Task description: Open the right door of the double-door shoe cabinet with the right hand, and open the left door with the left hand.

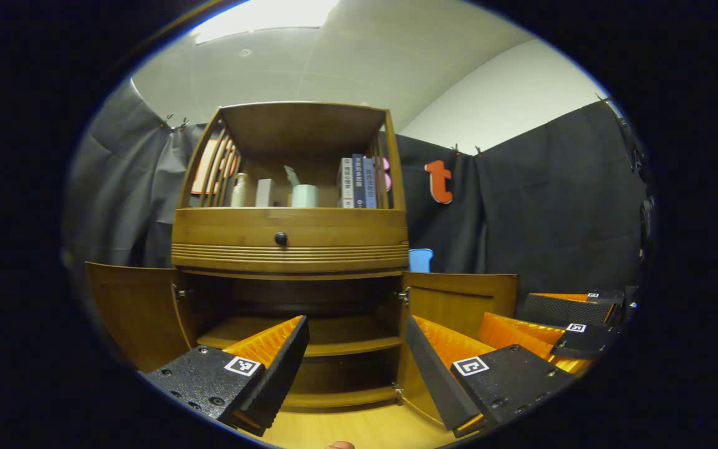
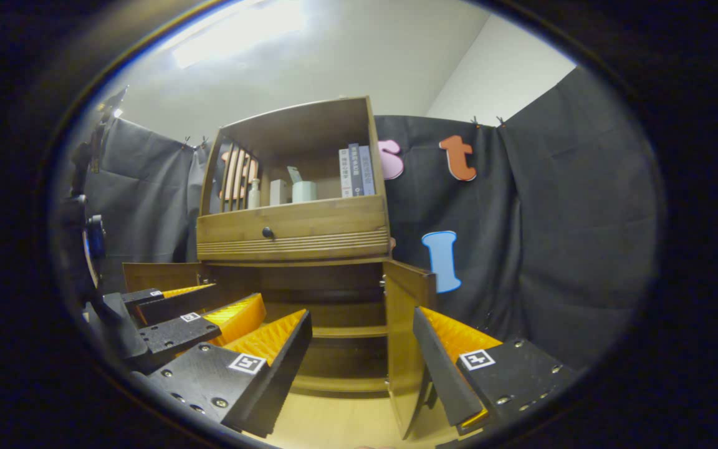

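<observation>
Progress: both doors of the cabinet [image 1: 290, 243] stand swung out, so the task looks done; nothing seems left but to draw the tools away.
Left door: the left door [image 1: 131, 312] is open, swung far out to its side, edge free.
Right door: the right door [image 1: 459, 299] is open; in the right gripper view it [image 2: 406, 349] juts forward, seen nearly edge-on.
Left tool: the left tool [image 1: 356, 358] has its jaws wide, holding nothing, facing the open lower bay.
Right tool: the right tool [image 2: 362, 355] has its jaws wide and empty, apart from the right door.
Inside: bare shelves [image 1: 334, 340] in the lower bay; no shoes can be made out.
Above: a drawer with a dark knob [image 1: 280, 238], and an open shelf with books [image 1: 359, 181], a cup [image 1: 304, 195] and a bottle [image 1: 240, 190].
Surface: a pale wooden floor [image 1: 359, 427] below the cabinet.
Room: black cloth walls behind, a white ceiling with a lit panel [image 1: 265, 15].
</observation>
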`<state>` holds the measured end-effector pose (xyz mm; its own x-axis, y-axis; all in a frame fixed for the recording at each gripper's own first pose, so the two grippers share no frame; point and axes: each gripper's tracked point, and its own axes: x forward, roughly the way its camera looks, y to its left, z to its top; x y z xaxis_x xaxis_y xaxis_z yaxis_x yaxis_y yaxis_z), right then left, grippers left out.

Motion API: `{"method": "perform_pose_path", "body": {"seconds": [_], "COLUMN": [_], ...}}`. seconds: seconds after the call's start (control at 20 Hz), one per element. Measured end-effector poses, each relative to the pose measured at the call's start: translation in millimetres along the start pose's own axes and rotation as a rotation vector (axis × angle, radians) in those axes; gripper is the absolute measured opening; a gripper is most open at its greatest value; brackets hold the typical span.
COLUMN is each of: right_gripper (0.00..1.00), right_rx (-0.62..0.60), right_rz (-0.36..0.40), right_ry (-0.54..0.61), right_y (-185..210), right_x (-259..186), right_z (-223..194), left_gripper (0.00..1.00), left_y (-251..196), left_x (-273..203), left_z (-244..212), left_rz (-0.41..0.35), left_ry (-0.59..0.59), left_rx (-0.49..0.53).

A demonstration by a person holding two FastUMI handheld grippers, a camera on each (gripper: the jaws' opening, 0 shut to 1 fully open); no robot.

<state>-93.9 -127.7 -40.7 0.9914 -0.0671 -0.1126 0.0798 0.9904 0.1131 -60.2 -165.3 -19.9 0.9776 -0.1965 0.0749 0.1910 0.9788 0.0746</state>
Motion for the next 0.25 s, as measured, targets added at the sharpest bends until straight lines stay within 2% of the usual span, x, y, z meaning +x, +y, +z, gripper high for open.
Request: {"method": "perform_pose_path", "body": {"seconds": [0.05,0.15,0.2,0.25], "right_gripper": [0.94,0.93,0.97,0.97], "right_rx": [-0.003,-0.013,-0.016,-0.021], "right_rz": [-0.018,-0.062,-0.084,-0.105], "right_ry": [-0.002,-0.008,-0.014,-0.018], "right_y": [-15,-47,-63,-80], "right_x": [-5,-16,-22,-28], "right_z": [2,7,10,13], "left_gripper": [0.96,0.94,0.94,0.94], "left_y": [-15,-51,-73,-93], "left_x": [2,4,5,6], "left_z": [0,2,2,3], "left_rz": [-0.024,-0.08,-0.115,-0.145], "left_ry": [-0.004,-0.019,-0.025,-0.029], "left_rx": [0.001,-0.005,-0.013,-0.019]}}
